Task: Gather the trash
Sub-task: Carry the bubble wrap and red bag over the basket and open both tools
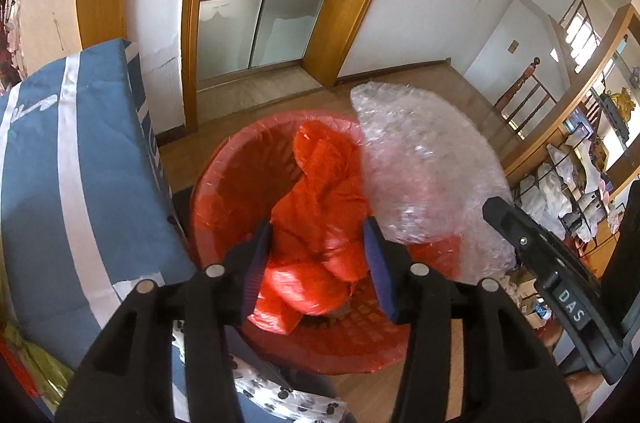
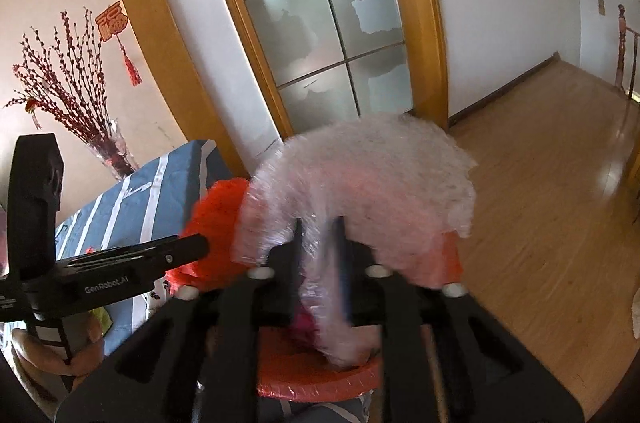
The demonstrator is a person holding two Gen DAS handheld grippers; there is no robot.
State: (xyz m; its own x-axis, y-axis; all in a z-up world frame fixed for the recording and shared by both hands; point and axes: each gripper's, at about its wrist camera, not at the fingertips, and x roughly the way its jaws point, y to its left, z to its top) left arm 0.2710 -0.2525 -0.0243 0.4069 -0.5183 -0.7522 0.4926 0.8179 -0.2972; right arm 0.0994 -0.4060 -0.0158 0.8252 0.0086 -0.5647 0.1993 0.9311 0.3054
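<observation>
A round bin with a red liner stands on the wood floor under both grippers. My left gripper hangs over its mouth, blue pads apart. A crumpled red plastic bag lies blurred and loose between them, reaching down into the bin. A large sheet of clear bubble wrap hangs over the bin's right side. In the right wrist view the bubble wrap drapes over my right gripper. A strip of it runs down between the parted fingers toward the bin's rim, with no grip showing.
A blue cloth with white stripes covers a bulky thing against the bin's left. A frosted glass door is behind. Cluttered shelves stand at the right. A vase of red twigs is at the left, and wood floor stretches right.
</observation>
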